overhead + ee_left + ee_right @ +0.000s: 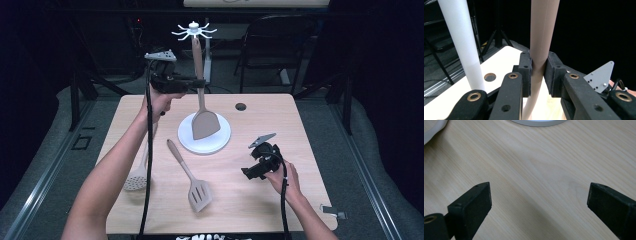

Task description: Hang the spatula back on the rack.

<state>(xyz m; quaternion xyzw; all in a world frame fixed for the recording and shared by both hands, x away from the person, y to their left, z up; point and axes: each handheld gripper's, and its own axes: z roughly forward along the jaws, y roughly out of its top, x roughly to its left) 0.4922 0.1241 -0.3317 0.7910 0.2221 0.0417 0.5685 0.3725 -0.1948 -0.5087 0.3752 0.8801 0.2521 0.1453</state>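
Observation:
My left gripper (200, 82) is shut on the handle of a taupe solid spatula (205, 124), held upright with its blade down, over the white round base (220, 141) of a utensil stand. The handle's top reaches up to just under the stand's white hooks (194, 31). In the left gripper view the pads (526, 72) squeeze the taupe handle (544, 30), and the stand's white pole (461, 42) rises to the left. My right gripper (248, 173) rests low over the table at the right, open, with bare wood between its jaws (539, 200).
A taupe slotted turner (192, 180) and a white skimmer (137, 177) lie on the table's near left. A cable hole (240, 106) sits behind the stand. A dark chair (270, 40) stands beyond the far edge. The stand's base rim (536, 122) is ahead of the right gripper.

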